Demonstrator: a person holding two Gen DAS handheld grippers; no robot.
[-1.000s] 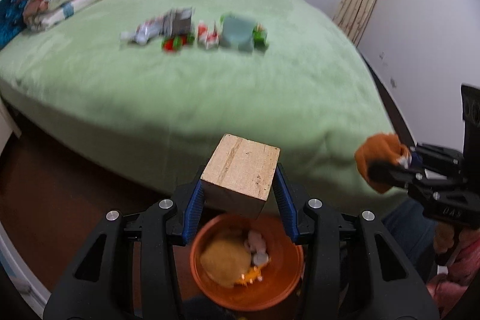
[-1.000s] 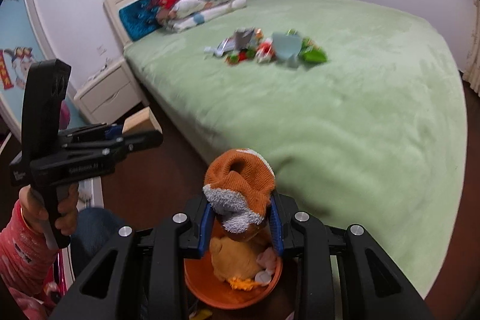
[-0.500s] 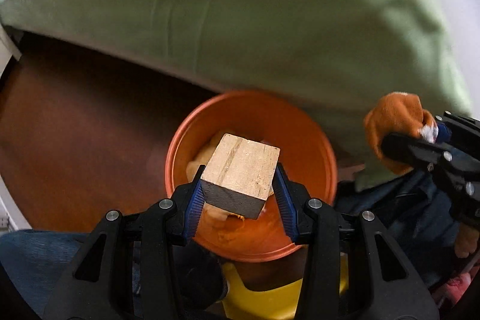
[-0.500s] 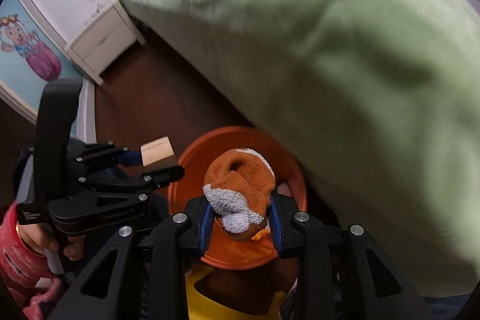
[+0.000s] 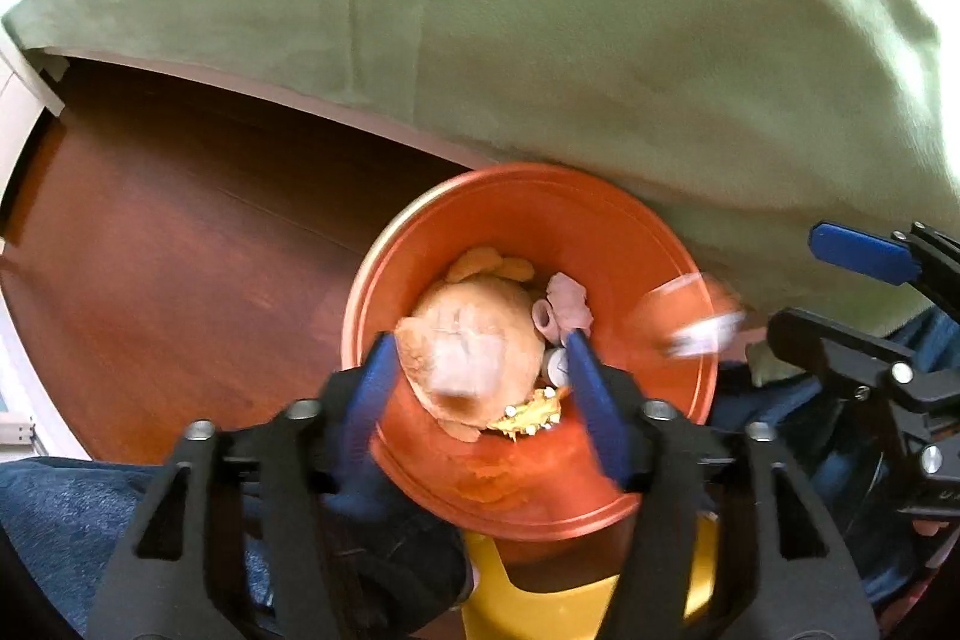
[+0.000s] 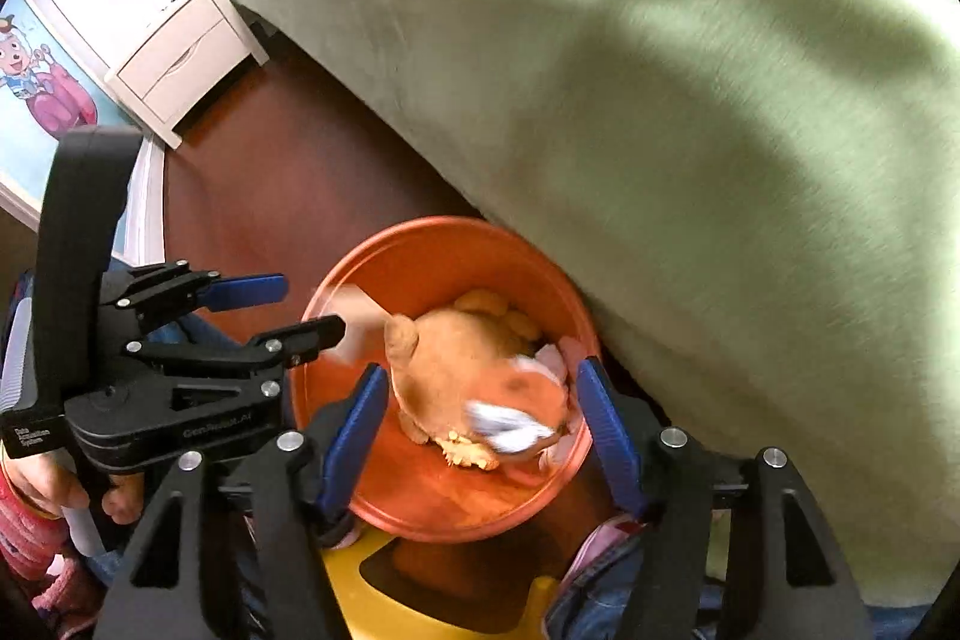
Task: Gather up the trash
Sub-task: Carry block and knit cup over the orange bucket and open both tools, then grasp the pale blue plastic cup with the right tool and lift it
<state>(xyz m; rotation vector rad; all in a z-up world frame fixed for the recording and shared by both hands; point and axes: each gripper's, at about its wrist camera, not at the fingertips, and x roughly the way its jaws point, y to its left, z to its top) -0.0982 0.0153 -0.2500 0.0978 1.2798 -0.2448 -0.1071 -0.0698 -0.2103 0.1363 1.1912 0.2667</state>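
Note:
An orange bucket [image 5: 624,220] stands on the floor below both grippers; it also shows in the right wrist view [image 6: 420,238]. My left gripper [image 5: 480,370] is open over it, and a blurred wooden block [image 5: 465,361] falls between its fingers. In the right wrist view the block [image 6: 357,325] is a pale blur by the left gripper's tip. My right gripper [image 6: 480,412] is open over the bucket, and a blurred orange-and-white sock [image 6: 510,418] drops from it. The sock [image 5: 690,307] also blurs at the bucket's right side. A tan plush toy [image 6: 444,358] lies inside.
The green bed cover [image 5: 600,10] hangs right behind the bucket. A yellow stool [image 5: 540,592] sits under the bucket. A white nightstand [image 6: 180,58] stands at the far left on the brown floor [image 5: 180,250]. The person's hand [image 6: 54,490] holds the left gripper.
Both grippers tilted down over the bucket and opened. The wooden block left the left gripper and the sock left the right gripper; both are falling into the bucket.

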